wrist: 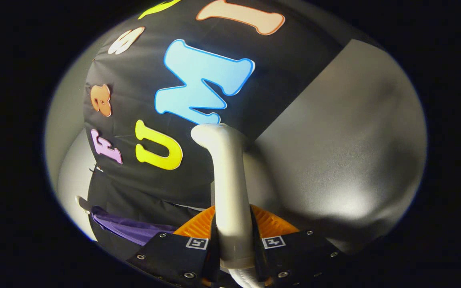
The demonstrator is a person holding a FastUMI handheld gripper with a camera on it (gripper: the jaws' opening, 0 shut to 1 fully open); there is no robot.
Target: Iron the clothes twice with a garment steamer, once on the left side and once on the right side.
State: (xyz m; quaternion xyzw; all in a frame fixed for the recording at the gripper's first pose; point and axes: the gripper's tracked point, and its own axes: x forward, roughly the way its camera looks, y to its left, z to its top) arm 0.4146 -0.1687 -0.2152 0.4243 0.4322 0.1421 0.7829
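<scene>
Closest to me, the gripper [232, 244] has its two fingers [174, 256] closed in against the sides of the garment steamer [228, 192], one pressing on each flank of its pale handle, so the tool is clamped between them with no gap on either side. The handle runs straight up from between the fingers and ends in a rounded, bent top well beyond them. A ribbed pale hose [242, 278] leaves the bottom of the handle, right down between the finger bases. Each finger carries a small square marker [197, 242] on its upper face, and ribbed orange pads [272, 224] spread out just behind the handle on both sides. Off to the left of the fingers and a little lower, a fold of purple cloth [128, 229] hangs against the dark wall; this is the garment, and the steamer is well apart from it, pointing upward rather than at it. A pale hanger tip [83, 203] pokes out just above the purple cloth. Beyond the fingers rises the black cloth wall [134, 192] of the booth, and to the right of the handle a plain grey wall [346, 140] takes over, lit brightly low down.
</scene>
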